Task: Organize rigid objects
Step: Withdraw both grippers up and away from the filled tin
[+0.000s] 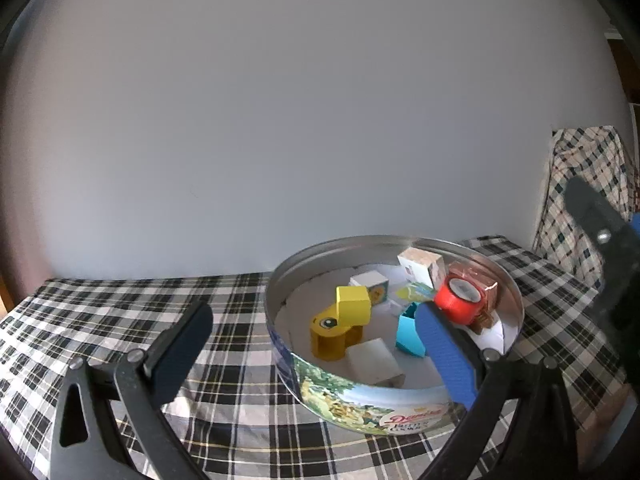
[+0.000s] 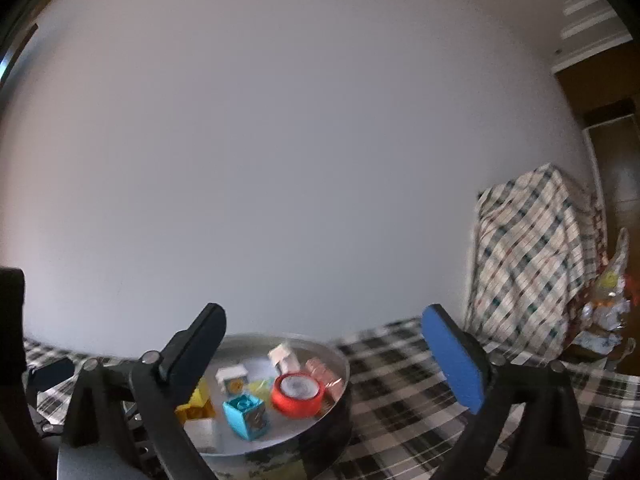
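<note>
A round cookie tin (image 1: 320,384) stands on the checked tablecloth and holds several small objects: a yellow duck block (image 1: 340,326), a red tape roll (image 1: 458,300), a blue cube (image 1: 410,332) and white blocks (image 1: 374,362). My left gripper (image 1: 312,344) is open and empty, its fingers on either side of the tin's near left rim. My right gripper (image 2: 324,344) is open and empty, raised above the tin (image 2: 340,364), where the red roll (image 2: 298,394) and blue cube (image 2: 246,416) show.
A plain white wall rises behind the table. A chair draped in checked cloth (image 2: 532,264) stands at the right, with wrapped items (image 2: 608,312) beside it. The right gripper's finger (image 1: 600,236) shows at the left wrist view's right edge.
</note>
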Available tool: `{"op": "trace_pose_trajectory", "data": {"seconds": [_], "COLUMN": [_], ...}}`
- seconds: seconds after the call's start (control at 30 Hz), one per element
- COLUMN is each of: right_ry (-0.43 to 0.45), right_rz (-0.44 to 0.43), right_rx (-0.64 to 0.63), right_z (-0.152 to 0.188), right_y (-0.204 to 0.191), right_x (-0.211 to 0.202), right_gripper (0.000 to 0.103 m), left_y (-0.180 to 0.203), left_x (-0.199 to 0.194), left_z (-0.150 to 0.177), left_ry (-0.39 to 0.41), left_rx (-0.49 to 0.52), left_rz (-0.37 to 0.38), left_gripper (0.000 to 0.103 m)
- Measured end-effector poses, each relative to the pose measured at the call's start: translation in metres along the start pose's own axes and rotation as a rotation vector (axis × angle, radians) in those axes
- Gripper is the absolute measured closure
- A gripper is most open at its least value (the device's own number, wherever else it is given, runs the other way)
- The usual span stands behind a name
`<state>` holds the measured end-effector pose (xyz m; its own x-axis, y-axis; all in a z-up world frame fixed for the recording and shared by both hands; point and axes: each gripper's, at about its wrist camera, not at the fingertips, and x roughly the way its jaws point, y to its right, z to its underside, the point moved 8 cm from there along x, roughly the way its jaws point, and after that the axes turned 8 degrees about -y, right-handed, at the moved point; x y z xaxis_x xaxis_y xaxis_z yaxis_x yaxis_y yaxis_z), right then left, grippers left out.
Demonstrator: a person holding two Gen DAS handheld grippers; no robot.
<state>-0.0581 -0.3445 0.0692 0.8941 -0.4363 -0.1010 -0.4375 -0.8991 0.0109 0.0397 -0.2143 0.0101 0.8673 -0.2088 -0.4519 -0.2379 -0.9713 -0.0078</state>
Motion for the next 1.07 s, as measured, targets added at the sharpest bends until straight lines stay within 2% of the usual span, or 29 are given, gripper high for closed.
{"op": "trace_pose_trajectory", "data": {"seconds": [0.1,0.37,0.8,1.07], "right_ry": [0.027,0.017,0.005,-0.028], "right_rz": [0.005,-0.003,0.013,0.066], "right_rx": [0.012,0.017,0.04,0.082], "right_z": [-0.003,-0.004,-0.001,0.002], "right_y": [0.003,0.003,0.005,0.015], "right_x": [-0.005,-0.002,-0.001,0.003], "right_gripper": [0.001,0.001,0.001,0.001], "left_y": [0.001,0.007,0.004,0.003], "left_x": [0.001,-0.007,-0.003,0.002], "left_z": [-0.001,-0.005,-0.002,0.0], "left_ry": [-0.007,0.024,0.0,-0.027], "left_rx": [0.003,0.032,-0.004,-0.016], "left_rz": [-0.01,-0.04,0.008,0.016], "left_gripper": [0.0,0.0,0.0,0.0]}}
